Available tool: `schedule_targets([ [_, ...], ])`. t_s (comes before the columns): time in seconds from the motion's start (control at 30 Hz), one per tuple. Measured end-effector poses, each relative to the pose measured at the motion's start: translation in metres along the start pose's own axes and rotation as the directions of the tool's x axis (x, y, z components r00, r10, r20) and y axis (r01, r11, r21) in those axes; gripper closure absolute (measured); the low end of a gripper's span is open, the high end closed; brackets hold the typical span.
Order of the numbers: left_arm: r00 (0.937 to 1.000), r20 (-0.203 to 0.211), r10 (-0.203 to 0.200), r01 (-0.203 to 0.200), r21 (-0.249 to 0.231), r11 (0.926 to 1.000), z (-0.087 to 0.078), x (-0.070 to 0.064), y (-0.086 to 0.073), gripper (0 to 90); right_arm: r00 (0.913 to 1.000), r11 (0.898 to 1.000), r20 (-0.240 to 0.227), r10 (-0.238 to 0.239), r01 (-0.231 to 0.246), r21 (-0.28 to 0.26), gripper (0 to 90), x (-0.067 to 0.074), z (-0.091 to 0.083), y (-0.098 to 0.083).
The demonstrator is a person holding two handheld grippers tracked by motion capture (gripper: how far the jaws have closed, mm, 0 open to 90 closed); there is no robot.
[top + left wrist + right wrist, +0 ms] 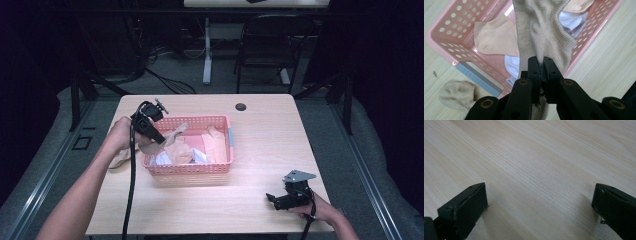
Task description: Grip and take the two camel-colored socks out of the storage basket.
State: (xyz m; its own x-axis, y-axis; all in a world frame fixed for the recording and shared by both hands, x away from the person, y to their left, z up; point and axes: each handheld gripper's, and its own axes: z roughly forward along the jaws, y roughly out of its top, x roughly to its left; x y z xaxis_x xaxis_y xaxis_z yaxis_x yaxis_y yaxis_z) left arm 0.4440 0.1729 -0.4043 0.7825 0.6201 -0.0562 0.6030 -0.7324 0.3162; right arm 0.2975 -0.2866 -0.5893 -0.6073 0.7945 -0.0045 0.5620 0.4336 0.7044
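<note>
So we've got the left gripper (540, 61) clamped tight on a beige sock (541, 30), holding it up over the left end of the pink basket (220, 167), where more socks lie. Our right gripper (274, 199) sits on the table (270, 135), jaws wide apart on nothing.

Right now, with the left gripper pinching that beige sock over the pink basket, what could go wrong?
The left gripper pinches only a small fold of the beige sock, so it might slip free. The hanging fabric could brush the pink basket rim and tug it. Another sock on the table may get overlooked.
</note>
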Motion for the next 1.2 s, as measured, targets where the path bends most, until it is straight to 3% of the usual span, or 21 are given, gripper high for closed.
schedule_targets([
  [0.3, 0.9997, -0.025, -0.007, 0.006, -0.027, 0.9996, -0.024, 0.004, -0.003, 85.2, 1.0, 1.0, 0.001, -0.001, 0.001, 0.001, 0.0, 0.0, 0.0, 0.0],
  [0.5, 0.9991, -0.039, -0.017, 0.016, -0.015, 0.9998, -0.04, 0.01, -0.01, 85.2, 1.0, 1.0, 0.002, -0.003, 0.003, 0.002, 0.0, 0.0, 0.0, 0.0],
  [0.93, 0.9922, -0.093, -0.082, 0.082, -0.012, 0.9966, -0.071, 0.032, -0.043, 85.1, 1.0, 1.0, 0.001, -0.002, 0.002, 0.005, 0.0, 0.0, 0.0, 0.0],
  [1.2, 0.9868, -0.098, -0.129, 0.126, -0.037, 0.9914, -0.083, 0.043, -0.063, 85.0, 1.0, 1.0, 0.002, -0.002, 0.002, 0.002, 0.0, 0.0, 0.0, 0.0],
])
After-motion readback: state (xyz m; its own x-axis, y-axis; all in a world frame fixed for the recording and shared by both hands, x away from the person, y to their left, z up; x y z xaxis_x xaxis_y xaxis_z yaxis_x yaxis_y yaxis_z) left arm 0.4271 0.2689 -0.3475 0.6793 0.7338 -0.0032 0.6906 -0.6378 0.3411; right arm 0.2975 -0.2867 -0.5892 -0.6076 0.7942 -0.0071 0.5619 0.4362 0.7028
